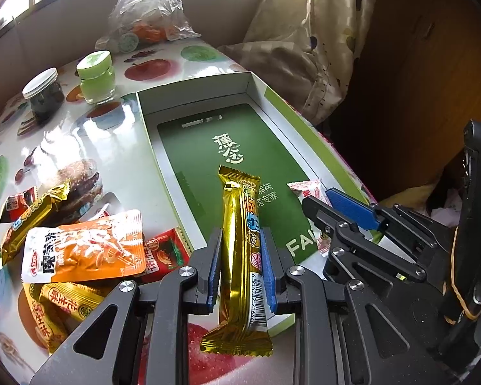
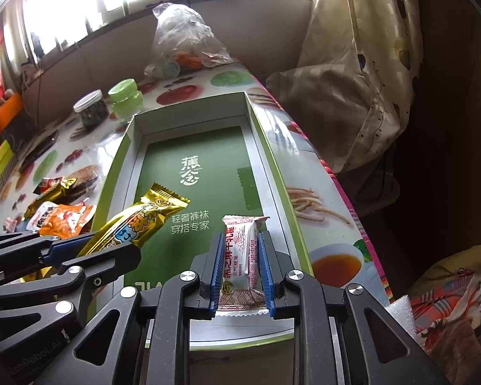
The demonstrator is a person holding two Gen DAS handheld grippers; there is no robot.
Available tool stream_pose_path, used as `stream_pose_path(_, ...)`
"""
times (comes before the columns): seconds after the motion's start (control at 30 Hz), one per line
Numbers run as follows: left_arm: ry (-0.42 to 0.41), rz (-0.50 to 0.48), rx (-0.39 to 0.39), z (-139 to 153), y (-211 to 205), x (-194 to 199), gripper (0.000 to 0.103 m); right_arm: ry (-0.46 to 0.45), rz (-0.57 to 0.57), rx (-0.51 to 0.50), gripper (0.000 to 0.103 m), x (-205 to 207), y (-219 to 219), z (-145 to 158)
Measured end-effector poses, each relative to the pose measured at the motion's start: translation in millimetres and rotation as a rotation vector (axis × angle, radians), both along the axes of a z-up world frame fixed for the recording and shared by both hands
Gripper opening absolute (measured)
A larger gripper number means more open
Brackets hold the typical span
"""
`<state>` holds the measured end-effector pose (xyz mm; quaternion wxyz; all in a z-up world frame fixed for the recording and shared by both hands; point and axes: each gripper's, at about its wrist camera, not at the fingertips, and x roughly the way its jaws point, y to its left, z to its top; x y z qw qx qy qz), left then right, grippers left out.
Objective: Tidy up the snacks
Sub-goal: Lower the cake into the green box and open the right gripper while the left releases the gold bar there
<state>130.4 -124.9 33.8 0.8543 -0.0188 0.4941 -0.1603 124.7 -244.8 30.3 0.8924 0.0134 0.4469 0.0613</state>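
Left wrist view: gold bar (image 1: pixel 240 256) mid-section covered by left gripper (image 1: pixel 240 266) pads; barcode part-hidden. Pink-white packet (image 1: pixel 309 189) at 3 o'clock mostly behind right gripper (image 1: pixel 324 199); print illegible. Red packet (image 1: pixel 165 253) at 9 o'clock overlapped by orange pouch (image 1: pixel 83 247). Gold packets (image 1: pixel 61 304) at 8 o'clock part-buried under the pouch. Box (image 1: pixel 150 134) near wall blocked by gripper frames. Clear bag (image 1: pixel 147 9) at 11 o'clock: contents blurred. Dark jar (image 1: pixel 43 94) contents not identifiable.
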Motion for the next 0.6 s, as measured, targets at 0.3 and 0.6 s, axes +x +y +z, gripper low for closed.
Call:
stream_pose_path(0.3, -0.013, 0.007, 0.003, 6, 4, -1, 0.031, -0.008, -0.009, 0.004, 0.033, -3, -1, 2)
stream_pose_path(0.6, -0.042, 0.012, 0.0, 16, 11, -13, 0.042, -0.031, -0.026, -0.006, 0.04, -14, -2, 15)
